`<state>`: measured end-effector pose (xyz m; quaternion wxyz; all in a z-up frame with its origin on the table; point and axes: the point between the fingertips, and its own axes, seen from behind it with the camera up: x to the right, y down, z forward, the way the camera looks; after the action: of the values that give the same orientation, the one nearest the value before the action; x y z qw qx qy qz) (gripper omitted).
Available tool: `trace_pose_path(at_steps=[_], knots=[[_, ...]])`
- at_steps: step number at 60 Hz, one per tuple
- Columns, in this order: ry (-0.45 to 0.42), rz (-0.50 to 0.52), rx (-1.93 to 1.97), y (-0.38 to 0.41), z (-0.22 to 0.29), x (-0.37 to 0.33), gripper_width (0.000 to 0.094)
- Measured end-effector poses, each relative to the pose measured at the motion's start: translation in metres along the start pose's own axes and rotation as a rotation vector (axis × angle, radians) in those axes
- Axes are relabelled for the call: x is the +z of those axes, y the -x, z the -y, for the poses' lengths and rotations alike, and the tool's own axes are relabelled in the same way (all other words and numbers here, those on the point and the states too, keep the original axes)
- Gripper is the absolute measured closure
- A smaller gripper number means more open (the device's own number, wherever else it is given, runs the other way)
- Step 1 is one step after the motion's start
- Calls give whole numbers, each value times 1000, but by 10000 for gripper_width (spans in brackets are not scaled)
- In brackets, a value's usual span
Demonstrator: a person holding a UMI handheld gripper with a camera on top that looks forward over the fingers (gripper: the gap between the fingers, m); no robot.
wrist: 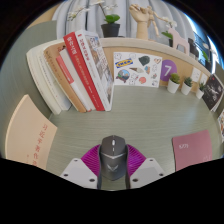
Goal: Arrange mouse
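On the pale grey desk (pixel 60 140), reading left to right: a pink booklet (pixel 28 145), leaning red-and-white books (pixel 85 70), a small grey computer mouse (pixel 113 155), small potted plants (pixel 180 83) and a pink notebook (pixel 193 147). The mouse sits between the magenta finger pads (pixel 93 162) of the hand-held gripper (pixel 113 172), which appear clamped against its sides. Risk, as judged: the smooth rounded shell may slip or twist if grip loosens during repositioning, or the mouse could be pushed into the books.
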<state>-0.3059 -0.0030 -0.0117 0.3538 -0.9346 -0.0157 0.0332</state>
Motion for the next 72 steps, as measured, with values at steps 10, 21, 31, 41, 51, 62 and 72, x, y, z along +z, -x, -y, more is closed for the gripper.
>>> trace_pose_path(at_steps=[10,21,31,41,51,62,72], knots=[[-98,20,-42,-19,62,-59,614],[-342,-57,-88,-101,176,-189,613],[-470,-160,-80,-209,215,-272,615],[-402,-207,-44,-299,171,-248,615],[-218,-139,-12,-323,85,-161,618],[-69,-69,23,-303,4,-87,617],[13,-53,10,-298,-36,-58,611]])
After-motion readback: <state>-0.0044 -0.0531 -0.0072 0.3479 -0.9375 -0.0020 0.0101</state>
